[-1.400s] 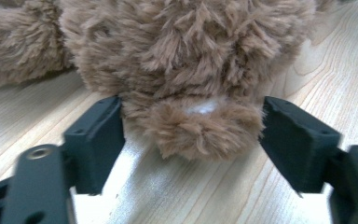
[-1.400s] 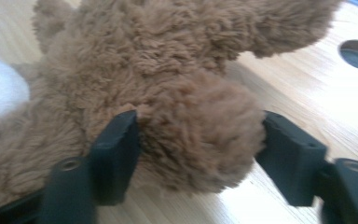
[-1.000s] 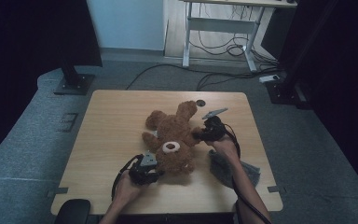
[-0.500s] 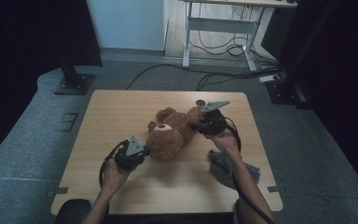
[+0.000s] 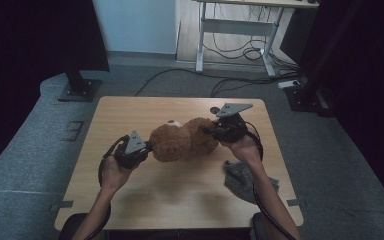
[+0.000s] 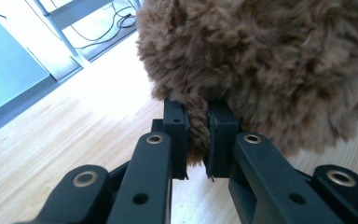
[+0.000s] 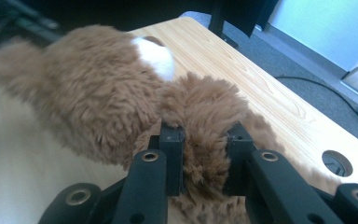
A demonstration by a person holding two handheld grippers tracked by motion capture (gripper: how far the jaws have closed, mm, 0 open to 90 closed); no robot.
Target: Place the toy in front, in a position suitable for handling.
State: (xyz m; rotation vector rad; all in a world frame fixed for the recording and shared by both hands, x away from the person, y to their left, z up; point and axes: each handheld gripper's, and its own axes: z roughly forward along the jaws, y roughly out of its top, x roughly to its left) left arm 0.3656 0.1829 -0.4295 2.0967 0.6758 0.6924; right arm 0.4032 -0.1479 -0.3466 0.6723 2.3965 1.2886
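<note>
A brown plush teddy bear (image 5: 180, 141) hangs stretched between my two grippers, just above the wooden table (image 5: 180, 200). My left gripper (image 5: 147, 147) grips it from the left. In the left gripper view a tuft of the bear (image 6: 270, 60) is pinched between the jaws of that gripper (image 6: 197, 109), which have just been closing on it. My right gripper (image 5: 210, 131) holds the bear's right end. In the right gripper view a furry limb of the bear (image 7: 98, 88) sits squeezed in that gripper (image 7: 200, 130), whose jaws have also just been closing.
A grey cloth (image 5: 240, 177) lies on the table under the right forearm. A round hole (image 5: 214, 109) sits near the table's far edge. Beyond the table are a black stand base (image 5: 77, 85), floor cables and a desk frame (image 5: 235, 30).
The bear lay flat on the table a second ago; it now hangs lifted between both grippers. Both hands rose, and the left one moved left, away from the right.
</note>
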